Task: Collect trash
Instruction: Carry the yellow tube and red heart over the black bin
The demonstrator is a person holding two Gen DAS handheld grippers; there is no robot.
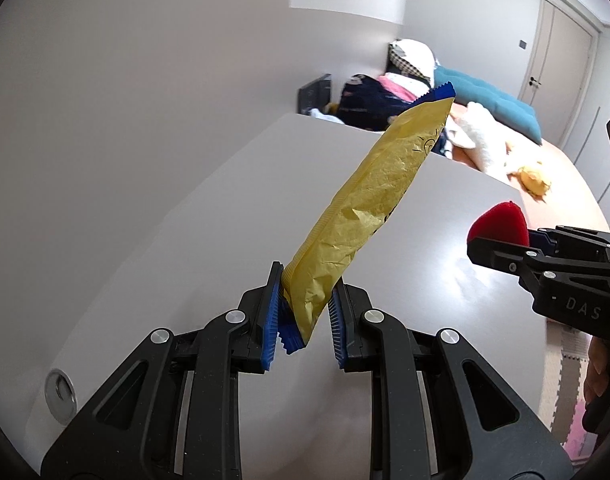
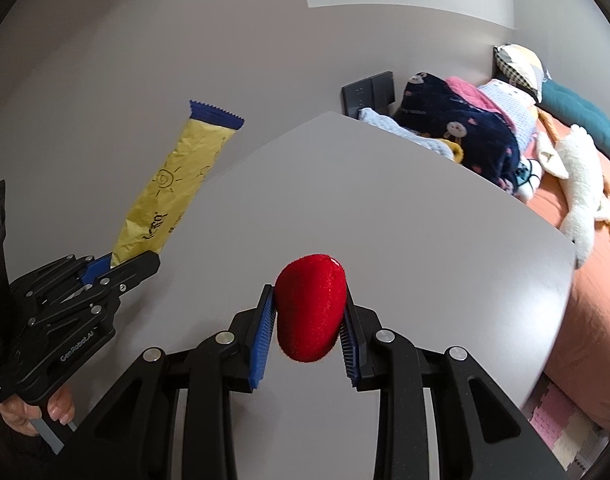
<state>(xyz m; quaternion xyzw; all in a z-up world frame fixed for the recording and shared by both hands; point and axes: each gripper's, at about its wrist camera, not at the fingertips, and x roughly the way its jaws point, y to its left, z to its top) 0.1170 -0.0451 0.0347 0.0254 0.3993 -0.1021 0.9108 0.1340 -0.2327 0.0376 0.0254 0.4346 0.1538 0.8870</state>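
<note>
Left gripper clamped on yellow wrapper, raised above table. Right gripper clamped on red sponge, above table's near edge.

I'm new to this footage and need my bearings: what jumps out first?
A long yellow wrapper with a blue serrated end juts up from the left gripper, above the grey table. Beside it, the right gripper pinches a fuzzy red object. Behind the table lies a cluttered bed.
</note>
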